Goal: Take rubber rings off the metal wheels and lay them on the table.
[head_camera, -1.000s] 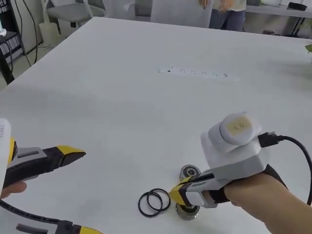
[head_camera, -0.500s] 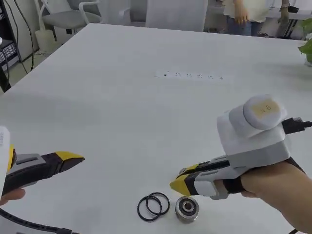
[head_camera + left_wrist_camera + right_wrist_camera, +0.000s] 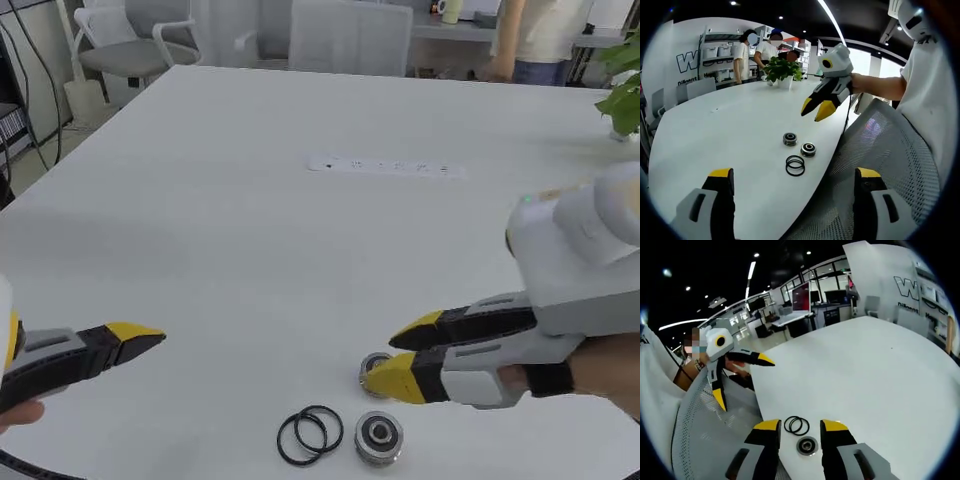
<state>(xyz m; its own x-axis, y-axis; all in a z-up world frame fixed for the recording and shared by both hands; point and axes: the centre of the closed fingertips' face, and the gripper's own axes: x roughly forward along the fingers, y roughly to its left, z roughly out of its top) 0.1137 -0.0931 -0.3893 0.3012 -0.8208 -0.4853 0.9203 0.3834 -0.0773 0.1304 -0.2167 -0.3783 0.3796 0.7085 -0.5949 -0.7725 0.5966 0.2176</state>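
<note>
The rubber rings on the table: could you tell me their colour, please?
The rubber rings are black, clearest in the head view.

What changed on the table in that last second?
The right claw, which was down over the near wheel, lifted off it and drew back to the right, open and empty. The left claw stayed open at the left. The near wheel, the far wheel and the two rubber rings lie where they were on the table.
</note>
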